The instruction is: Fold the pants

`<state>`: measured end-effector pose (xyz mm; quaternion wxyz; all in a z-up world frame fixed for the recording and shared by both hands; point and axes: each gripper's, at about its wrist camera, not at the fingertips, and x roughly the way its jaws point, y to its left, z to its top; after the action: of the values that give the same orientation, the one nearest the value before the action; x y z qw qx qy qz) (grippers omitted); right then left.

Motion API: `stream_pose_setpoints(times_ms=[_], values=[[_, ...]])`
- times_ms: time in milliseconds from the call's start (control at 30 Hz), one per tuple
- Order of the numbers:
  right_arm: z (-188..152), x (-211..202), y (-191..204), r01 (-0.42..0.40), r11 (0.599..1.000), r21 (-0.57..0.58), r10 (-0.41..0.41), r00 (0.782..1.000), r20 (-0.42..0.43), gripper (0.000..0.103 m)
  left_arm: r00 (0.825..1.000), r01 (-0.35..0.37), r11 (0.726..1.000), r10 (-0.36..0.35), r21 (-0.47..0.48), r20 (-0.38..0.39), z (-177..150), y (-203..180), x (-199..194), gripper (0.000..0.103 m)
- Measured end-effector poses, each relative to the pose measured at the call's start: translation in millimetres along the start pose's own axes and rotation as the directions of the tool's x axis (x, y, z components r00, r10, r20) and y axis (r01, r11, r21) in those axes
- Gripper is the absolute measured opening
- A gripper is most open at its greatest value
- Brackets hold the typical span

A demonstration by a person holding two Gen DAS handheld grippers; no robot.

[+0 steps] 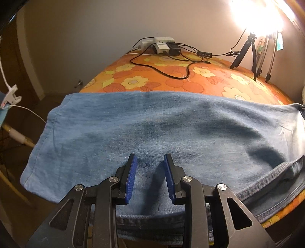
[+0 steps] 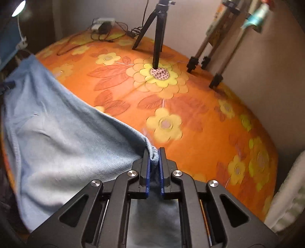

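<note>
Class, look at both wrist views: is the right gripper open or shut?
Shut on the jeans: the right gripper pinches a bunched denim edge between its blue pads, lifting it over the orange floral cloth.

We see a table under an orange cloth printed with yellow flowers [image 2: 190,106]. At twelve o'clock, against the plain pale wall [image 1: 85,34], sit white and black power adapters [image 1: 164,45] with tangled black cables [image 1: 167,66]. At two o'clock a glaring lamp [image 1: 257,13] shines above a black tripod [image 1: 246,51]. A silver-legged tripod [image 2: 215,49] stands just beside the right-hand wall.
</note>
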<state>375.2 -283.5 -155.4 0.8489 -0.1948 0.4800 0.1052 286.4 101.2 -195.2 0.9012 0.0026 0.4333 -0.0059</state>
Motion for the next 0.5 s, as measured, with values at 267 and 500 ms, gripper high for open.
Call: stream_pose_setpoints(times_ms=[267, 500], values=[[0, 51, 1, 0.054, 0.998, -0.016, -0.056, 0.995, -0.079, 0.008, 1.000, -0.025, 0.999, 0.025, -0.030, 0.013, 0, 19, -14, 0.027], [-13, -21, -6, 0.032, 0.993, 0.114, -0.036, 0.999, 0.026, 0.033, 0.997, 0.052, 0.994, -0.047, -0.095, 0.054, 0, 28, -46, 0.027]])
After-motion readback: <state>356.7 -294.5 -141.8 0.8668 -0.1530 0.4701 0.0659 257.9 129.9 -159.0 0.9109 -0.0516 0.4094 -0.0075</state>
